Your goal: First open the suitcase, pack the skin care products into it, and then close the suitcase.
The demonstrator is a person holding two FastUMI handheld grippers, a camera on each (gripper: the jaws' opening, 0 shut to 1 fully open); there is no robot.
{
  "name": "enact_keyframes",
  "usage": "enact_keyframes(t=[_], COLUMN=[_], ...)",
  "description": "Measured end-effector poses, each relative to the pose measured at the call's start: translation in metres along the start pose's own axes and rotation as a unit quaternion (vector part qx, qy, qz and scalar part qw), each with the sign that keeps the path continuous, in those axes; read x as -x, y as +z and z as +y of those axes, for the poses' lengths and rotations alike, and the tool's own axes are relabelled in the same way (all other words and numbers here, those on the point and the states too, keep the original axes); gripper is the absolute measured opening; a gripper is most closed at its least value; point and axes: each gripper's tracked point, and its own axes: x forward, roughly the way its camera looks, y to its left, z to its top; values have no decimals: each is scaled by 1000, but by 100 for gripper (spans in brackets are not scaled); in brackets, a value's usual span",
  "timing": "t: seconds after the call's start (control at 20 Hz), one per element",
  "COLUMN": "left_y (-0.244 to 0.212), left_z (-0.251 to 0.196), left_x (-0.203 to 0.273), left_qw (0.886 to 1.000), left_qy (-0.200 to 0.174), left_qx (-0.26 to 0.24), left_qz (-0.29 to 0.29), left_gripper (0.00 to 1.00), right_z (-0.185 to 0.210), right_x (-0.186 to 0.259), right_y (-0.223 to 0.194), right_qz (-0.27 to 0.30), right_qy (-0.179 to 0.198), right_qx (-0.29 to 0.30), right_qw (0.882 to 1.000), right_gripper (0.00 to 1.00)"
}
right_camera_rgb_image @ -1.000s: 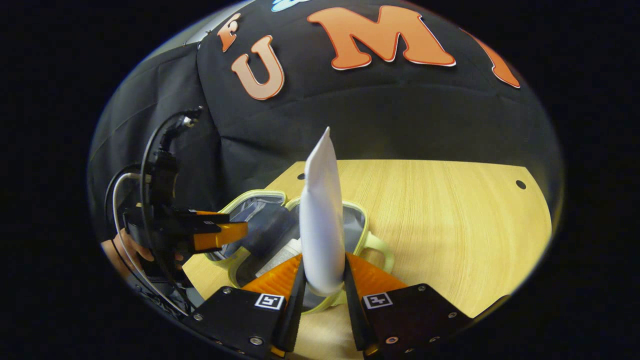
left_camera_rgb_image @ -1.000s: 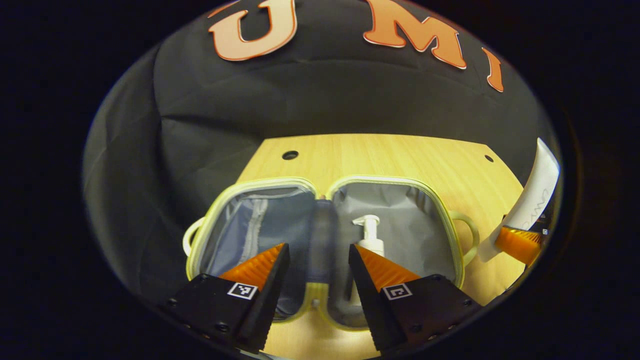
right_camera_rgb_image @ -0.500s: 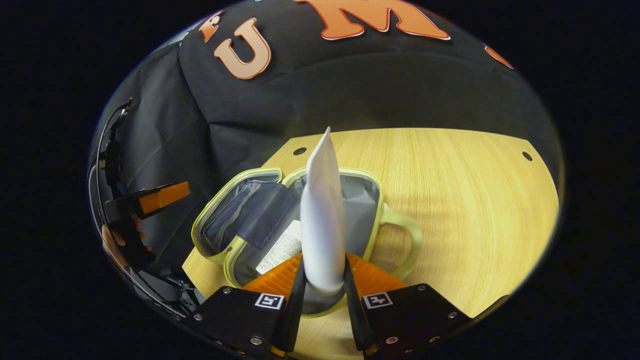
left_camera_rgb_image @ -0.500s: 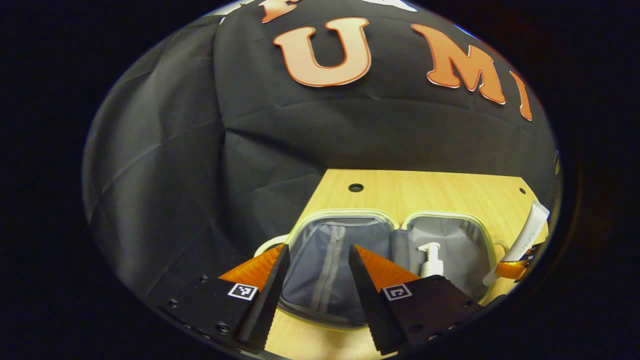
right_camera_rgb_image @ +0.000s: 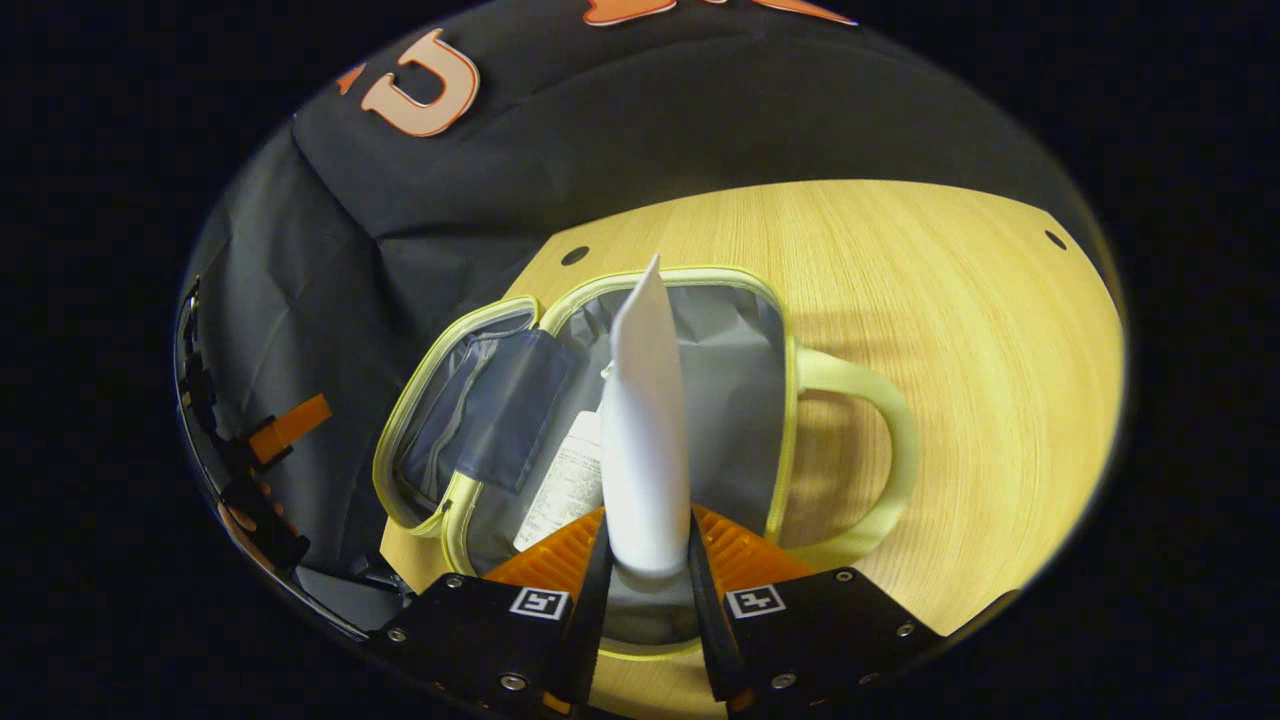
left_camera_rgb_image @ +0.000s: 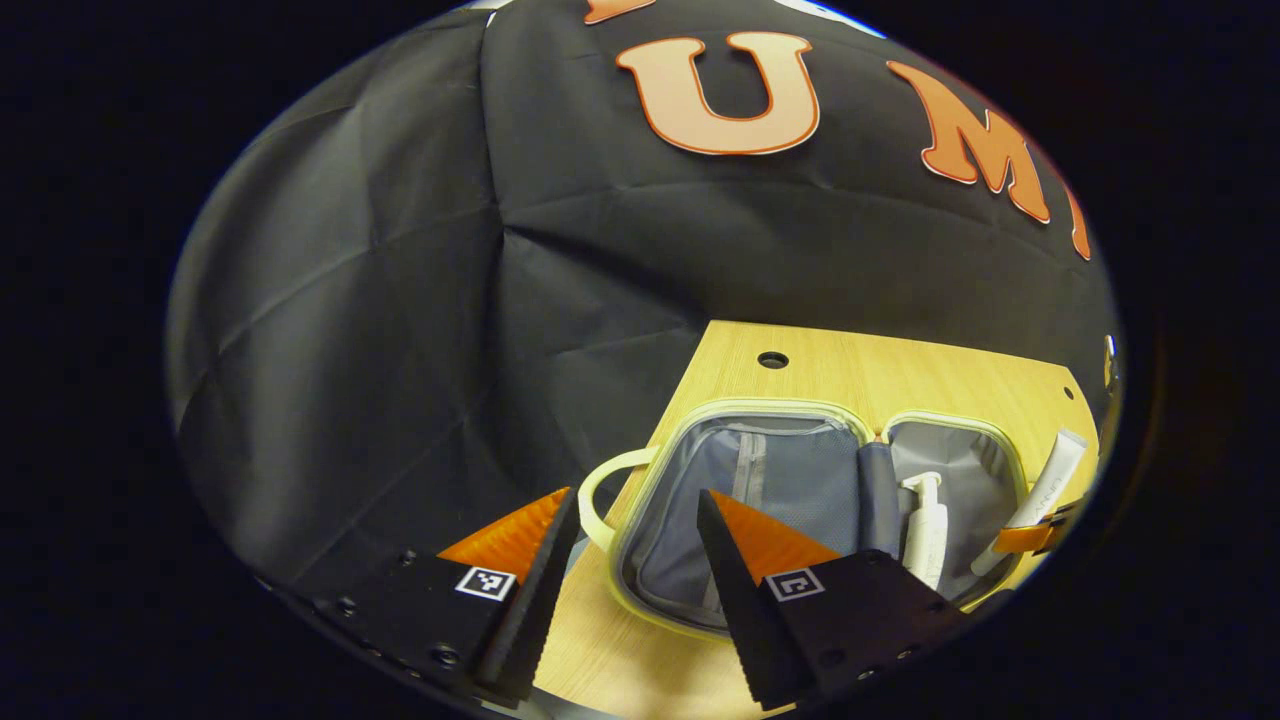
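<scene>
Packing step: right gripper (right_camera_rgb_image: 645, 560) clamps white tube (right_camera_rgb_image: 642, 430) over the open suitcase (right_camera_rgb_image: 770, 330); next, lower and release beside pump bottle (left_camera_rgb_image: 925, 525). Left gripper (left_camera_rgb_image: 630, 560) wide, empty.

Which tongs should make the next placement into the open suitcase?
Right. The right tongs are shut on the white tube directly over the suitcase half that holds the pump bottle. The left tongs are open, holding nothing, off near the suitcase's other handle.

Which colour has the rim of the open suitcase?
Pale yellow-green; the suitcase rim shows best in the right gripper view.
</scene>
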Motion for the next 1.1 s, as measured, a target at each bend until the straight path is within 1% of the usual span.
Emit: enact_keyframes(t=[0.15,0.35,0.45,0.55,0.65,0.8,0.95,1.0,1.1], left_y=[-1,-6,-10,-14,-17,-16,-10,-7,-4], left_z=[4,4,7,9,12,15,22,27,37], left_x=[-2,-7,-11,-14,-19,-24,-30,-34,-40], left_qw=[1000,1000,1000,1000,1000,1000,1000,1000,999], left_qy=[-1,-5,-3,-3,-5,-2,5,11,13], left_qx=[3,0,-2,-2,-1,-3,3,10,33], left_qz=[3,7,14,25,29,26,19,15,16], left_gripper=[76,76,76,76,76,76,76,76,75], right_z=[1,-5,-1,-8,-7,-4,-6,-6,-9], right_x=[-14,-29,-36,-39,-39,-38,-22,-16,-3], right_y=[-4,-11,-11,-12,-10,-7,-5,2,15], right_qz=[26,63,78,91,97,95,88,74,47], right_qy=[-19,-55,-59,-75,-78,-78,-76,-69,-64], right_qx=[-15,-29,-60,-81,-107,-133,-147,-152,-161], right_qw=[999,996,993,990,986,983,982,983,984], right_gripper=[43,43,43,44,43,43,45,48,49])
